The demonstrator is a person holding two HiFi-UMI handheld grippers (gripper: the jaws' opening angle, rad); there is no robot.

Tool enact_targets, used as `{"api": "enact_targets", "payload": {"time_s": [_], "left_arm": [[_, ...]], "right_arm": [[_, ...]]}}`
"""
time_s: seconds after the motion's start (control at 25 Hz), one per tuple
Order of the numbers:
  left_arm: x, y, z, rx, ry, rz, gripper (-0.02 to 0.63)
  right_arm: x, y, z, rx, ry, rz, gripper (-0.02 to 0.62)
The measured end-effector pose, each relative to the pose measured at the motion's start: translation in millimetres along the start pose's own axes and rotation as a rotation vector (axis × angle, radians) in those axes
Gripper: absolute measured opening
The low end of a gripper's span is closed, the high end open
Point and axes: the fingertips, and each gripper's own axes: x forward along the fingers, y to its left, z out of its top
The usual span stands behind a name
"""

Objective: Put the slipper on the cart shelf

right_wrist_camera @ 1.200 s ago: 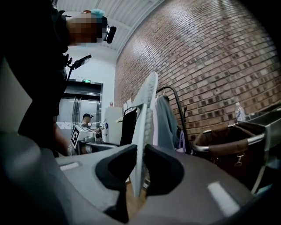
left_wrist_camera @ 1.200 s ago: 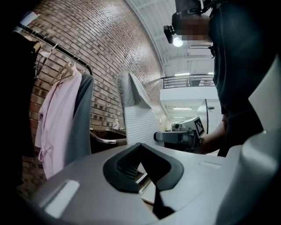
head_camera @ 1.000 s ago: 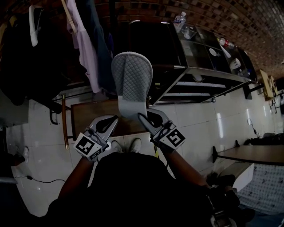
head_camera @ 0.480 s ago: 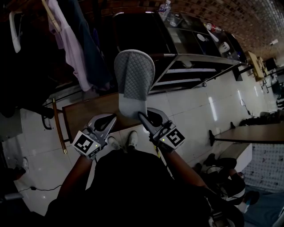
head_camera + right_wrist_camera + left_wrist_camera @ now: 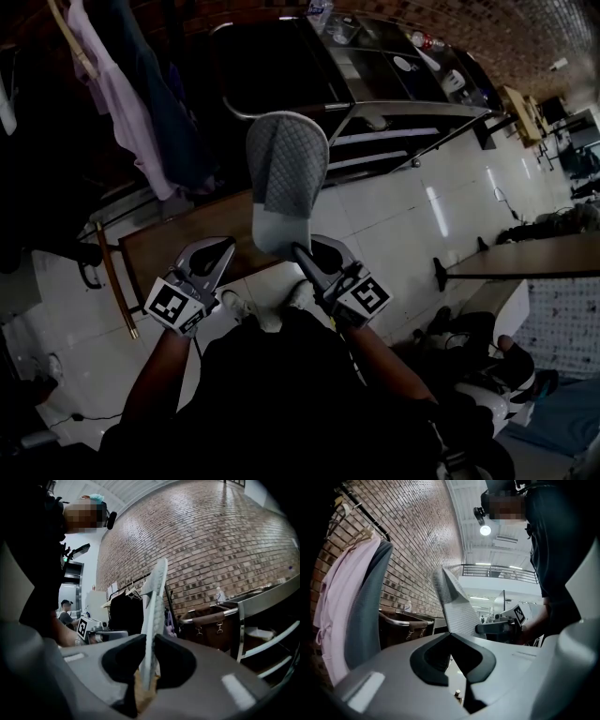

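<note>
One pinch is all that carries the slipper (image 5: 286, 178) in the head view. My right gripper (image 5: 302, 251) is clamped on its lower end, and it stands upright over the white floor (image 5: 394, 216), short of the cart (image 5: 394, 89). With so much of it above the jaws, I judge it could swing or slide out as I reach for a shelf, or its top could catch the cart's near edge. My left gripper (image 5: 217, 255) hangs just beside it, not touching. The shelves are dark, so I cannot tell which are free.

Left gripper view: my jaws meet at the tips with nothing between them. The slipper (image 5: 457, 609) rises beyond them, and a hanging garment (image 5: 361, 606) hides much of the cart.

Right gripper view: both pads press the thin edge of the slipper (image 5: 154, 602), a narrow hold that is probably weak against twisting. The cart (image 5: 262, 616) sits to the right, its lower shelves cut off at the picture's edge.
</note>
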Motion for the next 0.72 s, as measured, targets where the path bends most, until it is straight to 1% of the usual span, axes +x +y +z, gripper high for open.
{"api": "enact_targets", "payload": {"time_s": [0.24, 0.48, 0.72], "left_arm": [[28.0, -20.7, 1.7, 0.032, 0.018, -0.051, 0.0], [77.8, -59.3, 0.4, 0.047, 0.047, -0.088, 0.0], [144.7, -111.3, -1.0, 0.063, 0.063, -0.124, 0.0]], "right_arm": [[-15.8, -20.4, 1.4, 0.011, -0.033, -0.024, 0.06], [-55.6, -60.9, 5.4, 0.023, -0.062, -0.03, 0.06], [-105.7, -116.2, -5.8, 0.093, -0.046, 0.034, 0.06]]}}
